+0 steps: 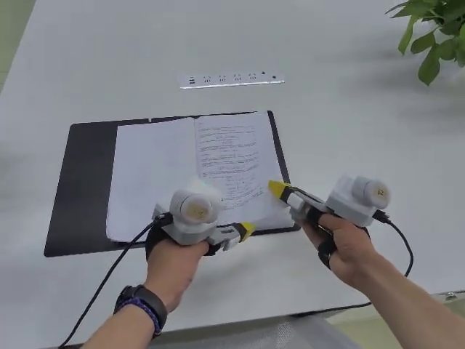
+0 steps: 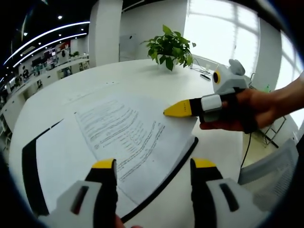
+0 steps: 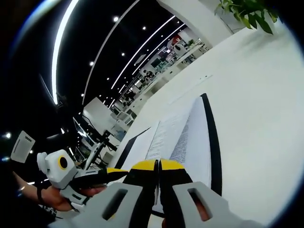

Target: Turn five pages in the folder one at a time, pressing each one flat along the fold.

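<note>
An open black folder [image 1: 83, 182] lies on the white table, with a blank page [image 1: 152, 174] on its left and a printed page [image 1: 232, 156] on its right. My left gripper [image 1: 243, 233] hovers at the folder's front edge, open, and nothing sits between its yellow tips [image 2: 154, 166]. My right gripper [image 1: 277, 189] is shut, its yellow tip over the printed page's lower right edge. That tip [image 2: 178, 108] meets the printed page [image 2: 128, 133] at its border. The right gripper [image 3: 158, 166] points along the folder [image 3: 211, 137], with no sheet visible between its jaws.
A white power strip [image 1: 231, 78] lies behind the folder. A potted plant [image 1: 432, 36] stands at the far right corner. The table's front edge runs just below my hands. Cables trail from both grippers toward me.
</note>
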`<state>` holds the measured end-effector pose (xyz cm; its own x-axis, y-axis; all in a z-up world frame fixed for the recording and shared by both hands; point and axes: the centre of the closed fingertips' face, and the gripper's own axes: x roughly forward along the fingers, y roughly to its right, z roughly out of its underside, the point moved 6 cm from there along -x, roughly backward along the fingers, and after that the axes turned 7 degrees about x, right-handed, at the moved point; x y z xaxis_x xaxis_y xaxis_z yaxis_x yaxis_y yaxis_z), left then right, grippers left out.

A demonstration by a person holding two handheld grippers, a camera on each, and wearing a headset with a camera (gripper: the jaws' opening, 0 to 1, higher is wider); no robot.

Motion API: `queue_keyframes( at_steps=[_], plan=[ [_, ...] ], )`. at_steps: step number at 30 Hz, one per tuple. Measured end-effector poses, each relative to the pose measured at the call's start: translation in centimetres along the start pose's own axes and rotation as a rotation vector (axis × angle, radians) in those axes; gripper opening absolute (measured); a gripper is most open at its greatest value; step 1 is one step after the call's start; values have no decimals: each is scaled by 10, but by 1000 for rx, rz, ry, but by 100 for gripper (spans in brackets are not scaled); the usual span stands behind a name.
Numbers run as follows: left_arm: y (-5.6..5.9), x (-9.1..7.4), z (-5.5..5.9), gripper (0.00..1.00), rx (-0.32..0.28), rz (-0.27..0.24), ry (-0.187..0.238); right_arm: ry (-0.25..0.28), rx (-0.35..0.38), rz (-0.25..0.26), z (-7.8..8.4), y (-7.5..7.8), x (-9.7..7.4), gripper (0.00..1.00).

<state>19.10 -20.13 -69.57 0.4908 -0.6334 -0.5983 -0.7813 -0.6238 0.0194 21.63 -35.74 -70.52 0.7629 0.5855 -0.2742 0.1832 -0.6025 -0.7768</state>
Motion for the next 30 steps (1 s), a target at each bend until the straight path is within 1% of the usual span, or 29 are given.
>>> queue_keyframes(
  at_steps=[2, 7, 12, 15, 20, 25, 30],
  plan=[
    [-6, -9, 1, 63, -10, -20, 8, 7, 4, -1, 0, -2, 1, 0],
    [-15, -25, 3, 63, -20, -50, 22, 15, -1, -9, -2, -12, 3, 0],
    [-27, -42, 8, 63, -44, -84, 40, 25, -15, -27, -2, -26, 8, 0],
    [-31, -50, 8, 63, -51, -95, 49, 29, -14, -35, 0, -30, 13, 0],
    [-35, -59, 8, 63, -51, -106, 59, 29, -15, -54, 4, -44, 21, 0],
    [-36, -67, 6, 63, -45, -110, 71, 30, -12, -71, 8, -57, 30, 0],
    [-42, -76, 8, 63, -51, -124, 82, 25, -24, -89, 9, -70, 40, 0]
  ],
)
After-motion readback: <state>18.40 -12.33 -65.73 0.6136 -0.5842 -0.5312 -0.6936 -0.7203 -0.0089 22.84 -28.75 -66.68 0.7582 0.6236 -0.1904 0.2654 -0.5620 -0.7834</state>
